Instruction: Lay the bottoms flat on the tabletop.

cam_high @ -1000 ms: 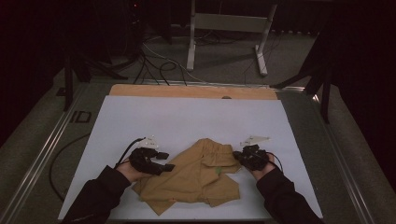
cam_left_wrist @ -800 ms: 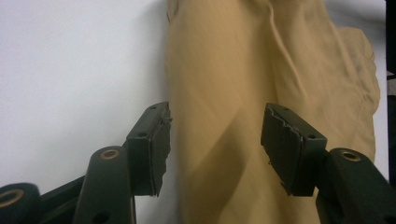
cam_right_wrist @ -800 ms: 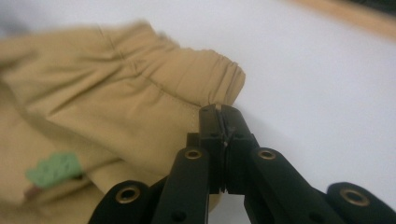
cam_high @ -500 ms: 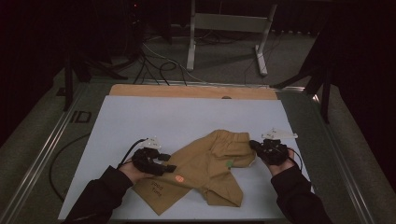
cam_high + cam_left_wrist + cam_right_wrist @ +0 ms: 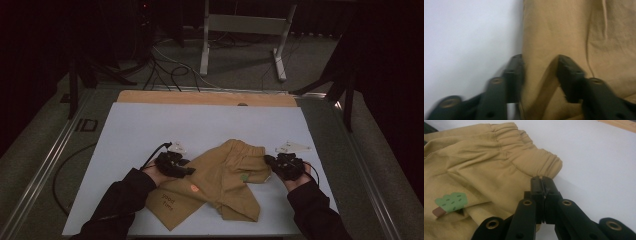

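Shorts (image 5: 225, 180) spread wider | left tongs (image 5: 184, 167) closing astride edge | right tongs (image 5: 270, 162) clamp waistband

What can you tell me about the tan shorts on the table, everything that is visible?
The tan shorts look like soft cotton, with a gathered elastic waistband and a green tree patch. They lie crumpled on the white table. The right gripper pinches the waistband edge; the left gripper, its jaws closing, straddles a fold.

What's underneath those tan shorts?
The tan shorts lie on a white sheet covering the table; a wooden edge shows behind. Whatever lies directly beneath the fabric is hidden.
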The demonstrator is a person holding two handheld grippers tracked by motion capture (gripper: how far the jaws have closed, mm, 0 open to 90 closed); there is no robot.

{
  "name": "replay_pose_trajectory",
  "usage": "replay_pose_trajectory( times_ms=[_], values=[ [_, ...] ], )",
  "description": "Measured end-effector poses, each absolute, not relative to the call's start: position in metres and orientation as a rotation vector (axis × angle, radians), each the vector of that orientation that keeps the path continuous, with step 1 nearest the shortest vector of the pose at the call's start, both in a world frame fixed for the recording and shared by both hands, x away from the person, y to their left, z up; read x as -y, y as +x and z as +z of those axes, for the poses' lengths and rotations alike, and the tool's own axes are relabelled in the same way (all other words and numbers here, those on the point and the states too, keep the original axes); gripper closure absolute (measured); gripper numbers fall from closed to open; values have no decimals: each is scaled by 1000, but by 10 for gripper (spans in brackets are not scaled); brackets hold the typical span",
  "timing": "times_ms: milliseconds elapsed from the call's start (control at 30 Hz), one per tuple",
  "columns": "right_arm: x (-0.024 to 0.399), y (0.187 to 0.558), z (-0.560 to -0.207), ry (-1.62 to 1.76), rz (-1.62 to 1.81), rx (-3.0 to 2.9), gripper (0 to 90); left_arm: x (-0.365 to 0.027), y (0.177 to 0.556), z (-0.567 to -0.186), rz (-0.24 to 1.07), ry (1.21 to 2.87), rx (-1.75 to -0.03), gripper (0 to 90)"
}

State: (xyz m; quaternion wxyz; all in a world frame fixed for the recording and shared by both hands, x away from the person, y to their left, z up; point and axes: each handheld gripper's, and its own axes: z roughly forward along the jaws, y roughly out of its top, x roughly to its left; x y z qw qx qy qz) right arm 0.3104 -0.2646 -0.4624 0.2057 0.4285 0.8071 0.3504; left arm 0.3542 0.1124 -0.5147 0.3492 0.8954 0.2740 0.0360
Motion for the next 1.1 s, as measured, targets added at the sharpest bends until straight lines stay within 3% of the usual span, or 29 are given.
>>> replay_pose_trajectory(
  times_ms=[67,100,400,633,1100],
  values=[
    [265,311,-463,1187,976,-2249,891,-111,353,-514,108,2308,-712,845],
    [265,311,-463,1191,978,-2248,891,-110,352,-512,121,2309,-704,867],
    [258,316,-456,1161,1002,-2227,891,-141,339,-473,258,2218,-718,881],
    [242,326,-444,1090,1034,-2199,891,-163,305,-434,397,2193,-691,879],
    [237,323,-474,1114,964,-2305,892,-139,255,-494,39,2351,-728,863]
  ],
)
